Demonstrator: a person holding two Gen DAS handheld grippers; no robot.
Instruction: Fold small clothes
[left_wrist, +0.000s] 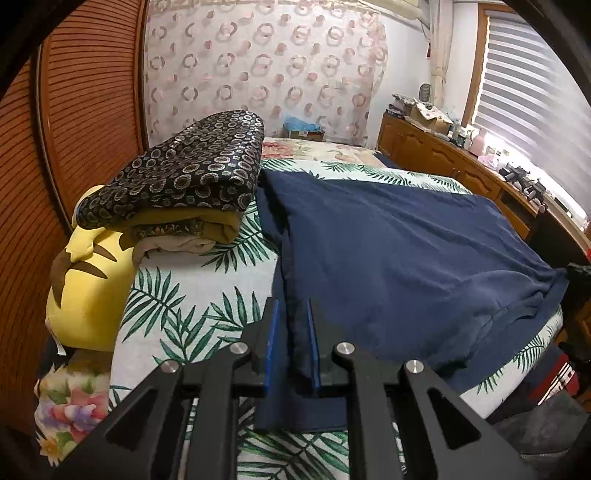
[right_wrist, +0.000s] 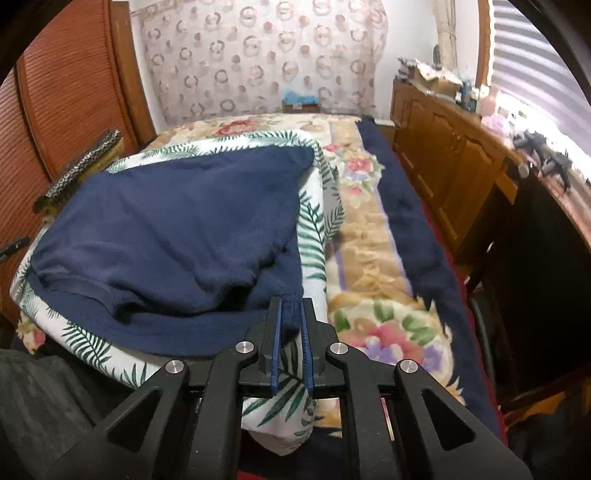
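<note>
**Both tools clamped on the near hem of the navy garment**

At the far left stood a slatted wooden door (left_wrist: 74, 122). Beside it a yellow plush toy (left_wrist: 86, 291) leaned at the bed's left edge, and above it lay a stack of folded clothes (left_wrist: 177, 192), topped by a dark piece printed with small rings. No brand, label or legible writing showed on any of these.

The stack rested on a white palm-leaf sheet (left_wrist: 184, 295) spread over the bed. Just right of the stack the navy garment (left_wrist: 406, 251) lay across that sheet, mostly flat, its near edge bunched into folds.

The left tool (left_wrist: 291, 314) was closed on the garment's near left edge, navy cloth pinched between its blue pads. The right tool (right_wrist: 291, 310) gripped the garment's near right corner, its jaws closed on a small bunch of hem, with the leaf sheet hanging below.

Right of the garment lay a floral blanket (right_wrist: 369, 258) with a dark blue border. Beyond it, along the right wall, ran a wooden cabinet (right_wrist: 443, 155) with clutter on top, under a window blind (left_wrist: 535, 85).
</note>
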